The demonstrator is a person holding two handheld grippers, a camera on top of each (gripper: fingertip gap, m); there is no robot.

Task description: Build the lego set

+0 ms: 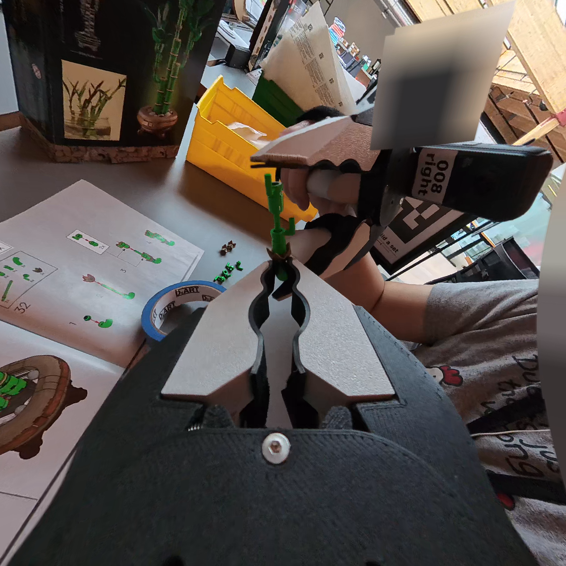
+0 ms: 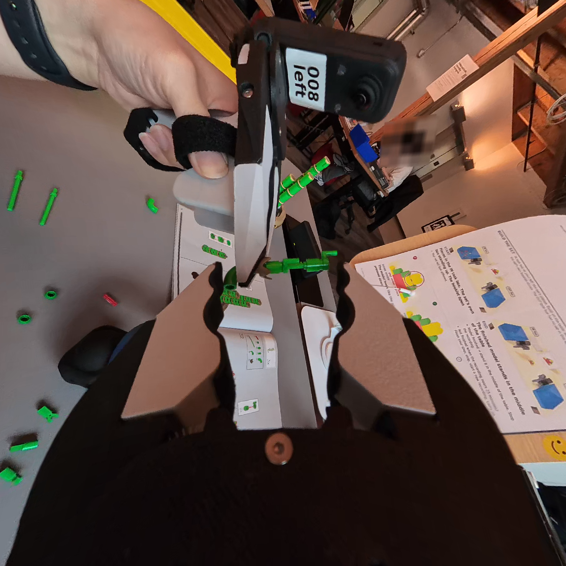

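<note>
My left gripper (image 1: pixel 280 267) is shut on the lower end of a thin green lego stem (image 1: pixel 277 214), just below a brown leaf piece (image 1: pixel 278 253). The stem stands up from the fingertips, above the table. In the right wrist view the stem (image 2: pixel 294 265) lies sideways, with a green elbow (image 2: pixel 229 278) at its held end. My right gripper (image 2: pixel 278 272) is open, its jaws wide apart on either side of the stem and not touching it. In the left wrist view the right gripper (image 1: pixel 263 160) sits by the stem's top.
The open instruction booklet (image 1: pixel 92 260), a blue tape roll (image 1: pixel 171 306), small loose green pieces (image 1: pixel 226 272), a brown piece (image 1: pixel 228 246), a yellow bin (image 1: pixel 226 137) and the set's box (image 1: pixel 92 76) are on the table. Green rods (image 2: pixel 15 190), rings (image 2: pixel 50 294), a red pin (image 2: pixel 110 299) and a printed sheet (image 2: pixel 459 306) also show. Less than 4 cm separates the two grippers' tips. The red pin (image 2: pixel 110 299) is about equally far from each gripper, around 20 cm.
</note>
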